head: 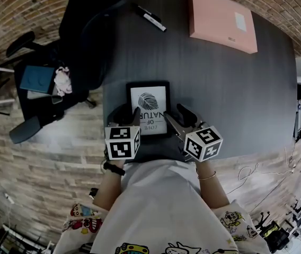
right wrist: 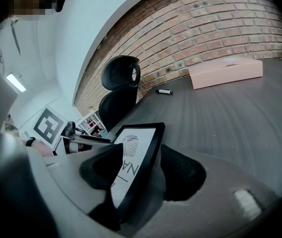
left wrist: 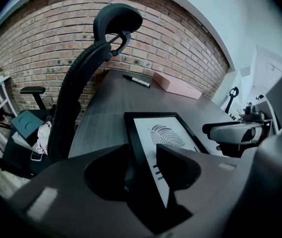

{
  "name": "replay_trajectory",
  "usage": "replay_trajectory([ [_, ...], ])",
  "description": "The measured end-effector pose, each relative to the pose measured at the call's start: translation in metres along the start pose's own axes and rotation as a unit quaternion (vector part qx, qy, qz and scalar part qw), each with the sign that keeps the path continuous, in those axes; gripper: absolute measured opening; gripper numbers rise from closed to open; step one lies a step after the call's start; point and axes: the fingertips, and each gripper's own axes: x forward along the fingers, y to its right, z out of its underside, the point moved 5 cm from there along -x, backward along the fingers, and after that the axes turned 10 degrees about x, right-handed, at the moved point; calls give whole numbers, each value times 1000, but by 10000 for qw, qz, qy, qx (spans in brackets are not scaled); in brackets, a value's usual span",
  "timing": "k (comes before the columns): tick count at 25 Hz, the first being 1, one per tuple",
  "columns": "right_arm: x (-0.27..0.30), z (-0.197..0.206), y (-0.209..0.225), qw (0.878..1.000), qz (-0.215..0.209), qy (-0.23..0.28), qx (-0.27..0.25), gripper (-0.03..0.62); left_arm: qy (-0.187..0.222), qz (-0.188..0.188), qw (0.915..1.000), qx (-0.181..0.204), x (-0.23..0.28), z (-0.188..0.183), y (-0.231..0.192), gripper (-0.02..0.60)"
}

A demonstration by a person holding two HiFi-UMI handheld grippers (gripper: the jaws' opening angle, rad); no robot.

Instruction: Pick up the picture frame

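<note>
The picture frame (head: 148,102), black with a white leaf print, lies flat on the dark table (head: 235,99) near its front edge. My left gripper (head: 129,115) is at the frame's near left corner. In the left gripper view, the frame's (left wrist: 163,135) left border runs between the left gripper's (left wrist: 141,170) jaws, one finger outside it and one over the print. My right gripper (head: 176,116) is at the near right corner. In the right gripper view, the frame's (right wrist: 131,148) right border passes between the right gripper's (right wrist: 141,170) jaws. Both grippers stand open.
A pink flat box (head: 222,20) lies at the table's far right. A marker pen (head: 151,18) lies at the far middle. A black office chair (head: 81,41) stands at the table's left side. The person's body is close against the front edge.
</note>
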Motion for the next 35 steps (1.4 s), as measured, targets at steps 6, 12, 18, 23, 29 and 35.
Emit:
replay_trajectory([
  [6, 0, 0, 1, 10000, 29, 11, 58, 232, 33, -35, 9993, -367, -1, 1, -1, 146],
  [12, 0, 0, 4, 9999, 77, 14, 87, 232, 160, -58, 9963, -845, -2, 2, -7, 100],
  [18, 1, 0, 4, 9997, -1, -30, 237, 225, 220, -37, 9930, -1164, -4, 2, -12, 86],
  [23, 4, 2, 7, 9974, -238, -157, 663, 218, 213, 47, 9908, -1332, -4, 3, -14, 84],
  [29, 12, 2, 12, 9910, -441, -376, 1209, 216, 282, 278, 9856, -1643, -3, 2, -15, 83],
  [35, 16, 0, 16, 9823, -704, -756, 1561, 216, 270, 364, 9849, -1669, -1, 1, -13, 84],
])
